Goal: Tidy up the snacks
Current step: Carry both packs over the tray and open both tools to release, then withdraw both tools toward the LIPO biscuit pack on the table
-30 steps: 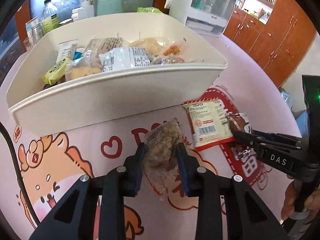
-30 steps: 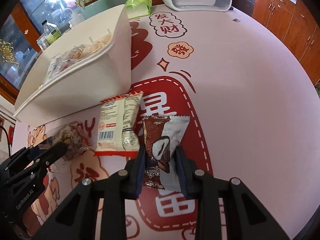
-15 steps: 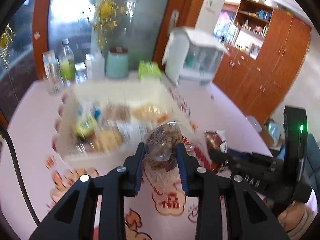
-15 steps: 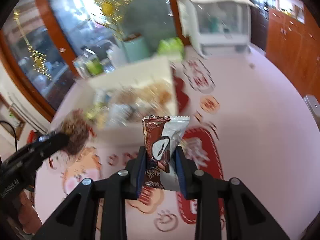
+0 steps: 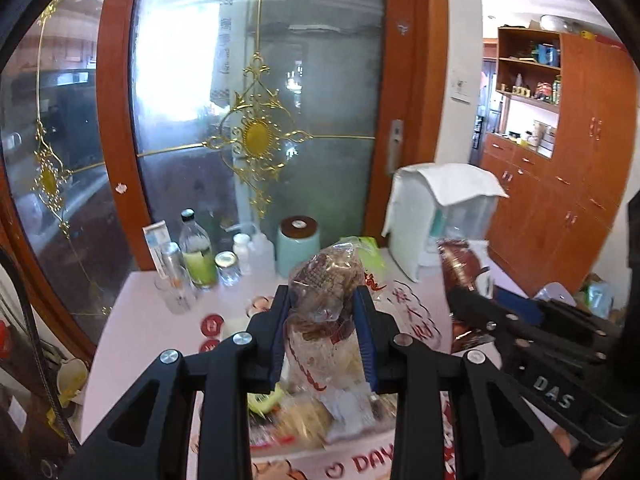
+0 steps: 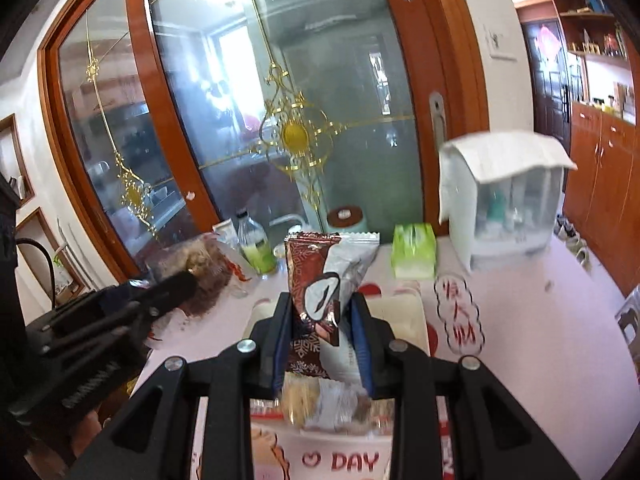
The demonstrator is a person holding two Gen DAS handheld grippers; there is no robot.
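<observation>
Far left on the pink worktop (image 5: 132, 320), by the glass door (image 5: 304, 80), stand a clear glass, a bottle of green drink (image 5: 196, 256) and small jars, then a mint canister with a brown lid (image 5: 298, 246).

The left tongs (image 5: 323, 334) are raised above the worktop, pinching a clear bag of brown snack (image 5: 326, 292) between their blue pads; the bag stands upright, its top bulging above the fingers. Below and just beyond them lies the white snack bin (image 6: 404, 320), blurred, with pale packets heaped inside; its near wall sits next to the red "DAY" lettering printed on the worktop.

The right tongs (image 6: 322, 338) are held alongside at about the same height, to the right of the left pair and close to it. They are clamped on a brown-and-silver wrapped bar (image 6: 324, 280), which stands upright with its crimped top edge well above the fingers.

Farther right, at the far edge of the worktop, are a green tissue pack (image 6: 414, 250) and a white cabinet with a clear front (image 6: 504, 204). Wooden cupboards (image 5: 580, 184) line the wall at far right.
</observation>
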